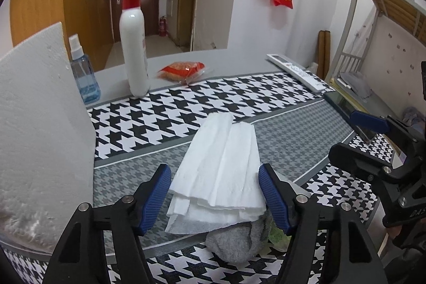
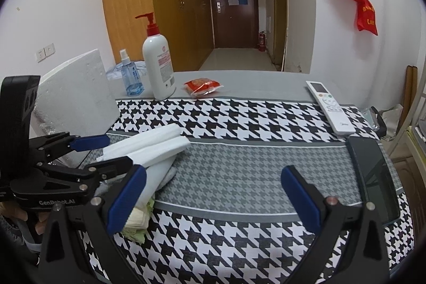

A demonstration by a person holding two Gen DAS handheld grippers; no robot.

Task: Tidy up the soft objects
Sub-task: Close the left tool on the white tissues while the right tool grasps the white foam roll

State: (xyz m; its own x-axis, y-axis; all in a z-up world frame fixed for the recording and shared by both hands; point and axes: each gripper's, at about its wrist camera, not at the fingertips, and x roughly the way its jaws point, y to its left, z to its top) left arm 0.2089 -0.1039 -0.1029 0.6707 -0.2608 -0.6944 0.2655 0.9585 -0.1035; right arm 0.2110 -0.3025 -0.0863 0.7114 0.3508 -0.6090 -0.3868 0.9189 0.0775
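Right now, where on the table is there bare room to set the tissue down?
The grey band right of the folded tissue, up to the dark glass panel, lies bare; so does the checked strip between the snack packet and remote. The foam block side is crowded, with bottles behind.

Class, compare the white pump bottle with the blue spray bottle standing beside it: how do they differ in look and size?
The pump bottle is opaque white with a red pump head; the spray bottle is clear blue with a pale nozzle. The pump bottle is much taller and wider than the spray bottle. The pump bottle carries a printed label with red text; the spray bottle's is blue. Both stand upright on the grey table.
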